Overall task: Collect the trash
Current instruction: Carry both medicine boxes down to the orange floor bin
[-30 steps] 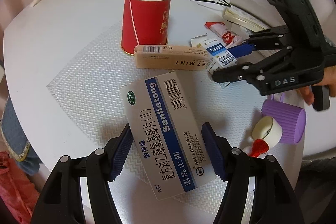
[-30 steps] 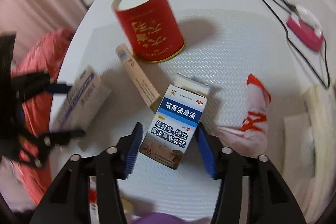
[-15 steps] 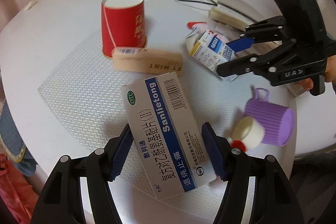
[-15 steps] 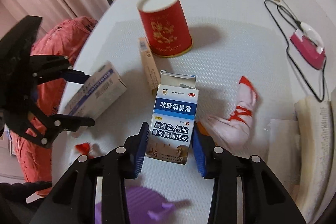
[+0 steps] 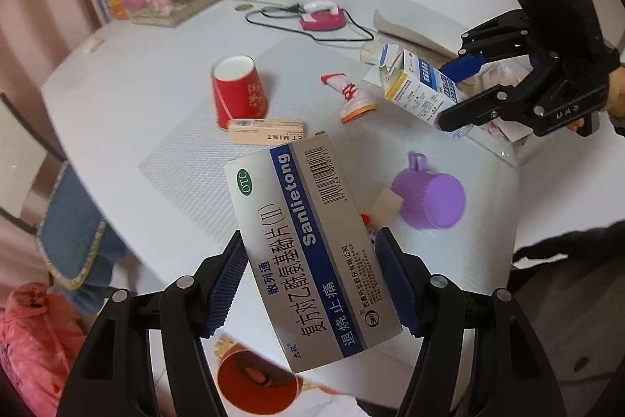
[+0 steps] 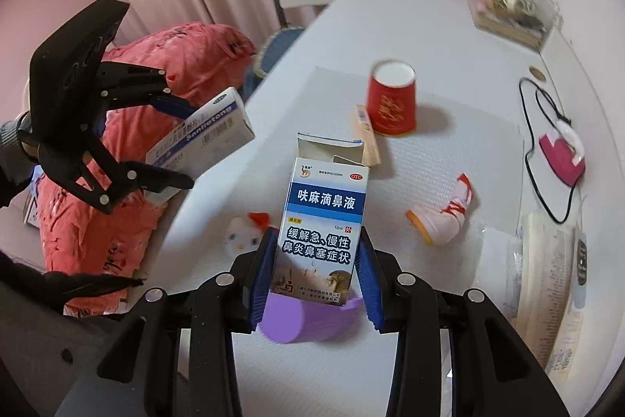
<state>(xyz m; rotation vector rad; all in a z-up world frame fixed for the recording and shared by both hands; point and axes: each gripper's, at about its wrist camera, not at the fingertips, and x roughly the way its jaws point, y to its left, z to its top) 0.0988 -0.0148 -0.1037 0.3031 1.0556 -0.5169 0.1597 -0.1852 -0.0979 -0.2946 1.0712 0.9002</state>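
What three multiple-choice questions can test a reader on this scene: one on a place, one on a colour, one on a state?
1. Where does the tan mint box lie?
A. against the foot of the red paper cup
B. inside the purple cup
C. on the pink device

2. What colour is the band behind "Sanlietong" on the grey medicine box?
A. green
B. blue
C. red

3. In what state is the top flap of the nasal drops box?
A. taped shut
C. torn off
B. open

Answers: 1 A, since the box lies flat at the base of the upside-down cup on the mat. 2 B, since the left gripper holds the box with that blue band facing the camera. 3 B, since the flap stands up above the box in the right gripper.
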